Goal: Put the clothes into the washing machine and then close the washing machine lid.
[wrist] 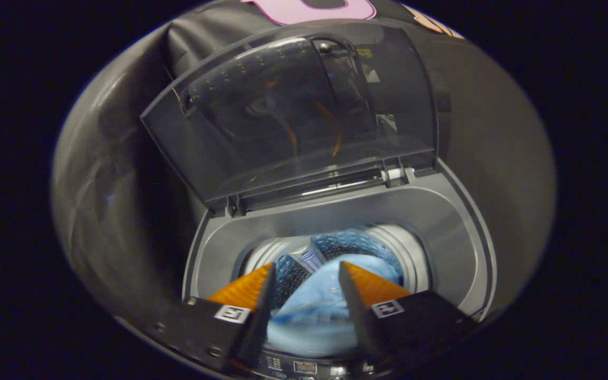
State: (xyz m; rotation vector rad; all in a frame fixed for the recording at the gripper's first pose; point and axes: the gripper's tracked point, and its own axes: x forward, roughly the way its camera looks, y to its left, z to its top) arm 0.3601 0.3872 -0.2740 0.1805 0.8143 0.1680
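Holding our gripper [306,274] over the mouth of the washing machine [457,232], we look down along its two fingers into the drum. A light blue garment [314,306] sits between the fingers, bunched up and filling the gap from one inner face to the other; both fingers appear to press against it, so we read the gripper as clamped on the cloth. The garment hangs over the opening of the drum [283,248], whose pale rim curves behind it, and we can see blue perforated parts [354,244] inside the drum just beyond the cloth. Further ahead, the washing machine lid [293,116] stands raised and tilted back on its hinges at the rear of the grey top frame, a dark translucent panel that catches faint reflections. Close under the fingers, at the near edge of the machine, a control panel [304,367] shows with small markings too blurred for us to make out. Black booth cloth surrounds the machine on every side.
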